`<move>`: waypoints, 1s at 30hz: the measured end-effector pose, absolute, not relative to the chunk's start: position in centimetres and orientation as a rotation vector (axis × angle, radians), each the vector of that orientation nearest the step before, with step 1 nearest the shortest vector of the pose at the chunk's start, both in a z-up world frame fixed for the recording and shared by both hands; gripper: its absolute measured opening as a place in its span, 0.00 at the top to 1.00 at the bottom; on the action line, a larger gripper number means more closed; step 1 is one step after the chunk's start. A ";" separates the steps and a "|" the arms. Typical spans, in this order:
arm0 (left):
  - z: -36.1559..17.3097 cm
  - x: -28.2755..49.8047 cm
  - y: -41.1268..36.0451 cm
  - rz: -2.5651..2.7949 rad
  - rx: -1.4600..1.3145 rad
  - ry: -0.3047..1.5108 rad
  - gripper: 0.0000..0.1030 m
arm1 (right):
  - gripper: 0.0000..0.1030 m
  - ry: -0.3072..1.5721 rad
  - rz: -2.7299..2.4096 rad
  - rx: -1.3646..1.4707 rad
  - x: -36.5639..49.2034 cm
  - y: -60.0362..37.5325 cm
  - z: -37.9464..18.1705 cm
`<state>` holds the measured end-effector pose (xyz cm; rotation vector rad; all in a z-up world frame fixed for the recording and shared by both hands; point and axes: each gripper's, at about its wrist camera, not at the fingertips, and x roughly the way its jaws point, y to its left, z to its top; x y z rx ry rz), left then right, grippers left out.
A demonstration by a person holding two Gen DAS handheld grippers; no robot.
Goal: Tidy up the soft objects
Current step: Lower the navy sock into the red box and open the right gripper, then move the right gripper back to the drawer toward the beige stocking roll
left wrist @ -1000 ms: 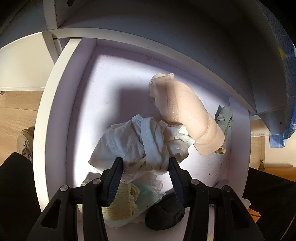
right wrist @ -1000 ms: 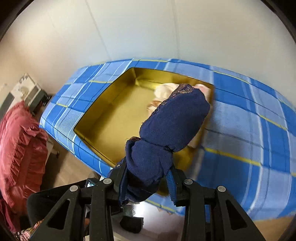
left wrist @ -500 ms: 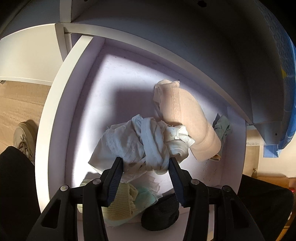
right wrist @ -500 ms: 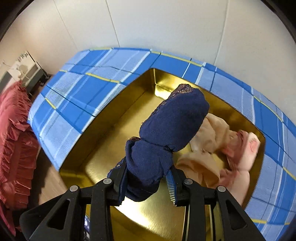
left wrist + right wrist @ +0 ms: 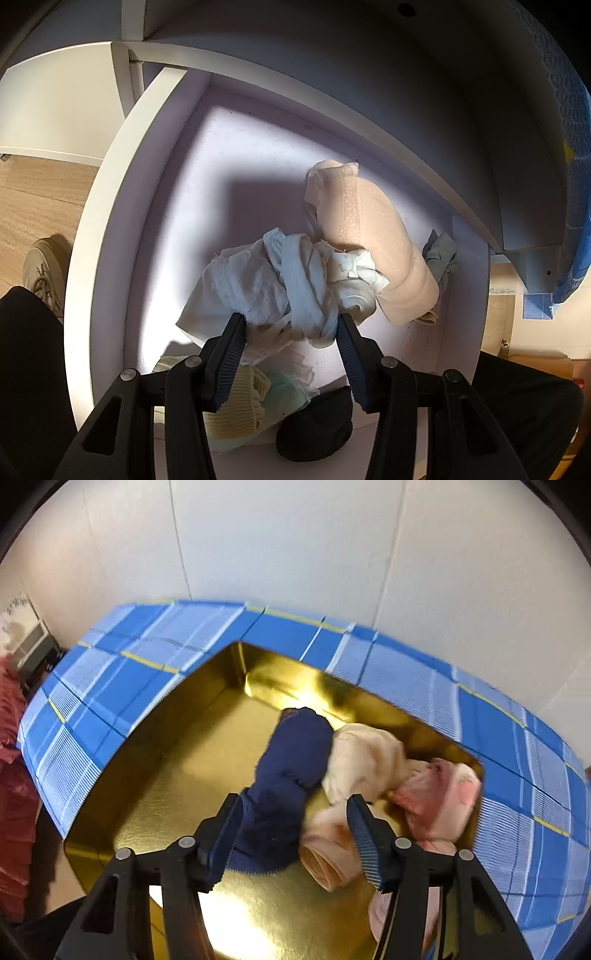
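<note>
In the left wrist view my left gripper [image 5: 289, 317] is shut on a white cloth bundle [image 5: 273, 280] above a white drawer [image 5: 107, 206]. A peach garment [image 5: 369, 229] and a grey-green cloth [image 5: 441, 254] lie in the drawer beyond it. In the right wrist view my right gripper [image 5: 292, 798] hangs over a gold-lined box [image 5: 177, 782] with blue plaid sides. Its jaws are opening. A navy cloth [image 5: 291, 760] lies on the box floor between them, against the left finger and clear of the right pad.
Under the left gripper lie a yellow knit piece [image 5: 236, 406], a mint cloth [image 5: 291, 395] and a black sock [image 5: 314, 428]. A peach cloth [image 5: 365, 760] and a pink one [image 5: 439, 805] fill the box's right side. A shoe [image 5: 40, 266] stands left of the drawer.
The right gripper came in over the box and sank; its jaws spread and the navy cloth dropped onto the gold floor. The left gripper kept its hold, barely moving.
</note>
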<state>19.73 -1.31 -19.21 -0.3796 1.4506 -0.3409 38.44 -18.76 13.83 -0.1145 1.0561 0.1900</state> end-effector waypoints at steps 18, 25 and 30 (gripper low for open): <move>-18.0 19.0 -0.6 -0.357 -0.396 1.404 0.51 | 0.41 0.889 0.271 0.053 24.2 -23.5 15.8; -17.4 18.6 0.0 -0.350 -0.425 1.383 0.51 | 0.37 0.813 0.378 0.030 16.1 -23.5 14.7; -17.1 18.5 1.0 -0.339 -0.481 1.362 0.51 | 0.35 0.870 0.493 -0.029 11.4 -22.2 10.8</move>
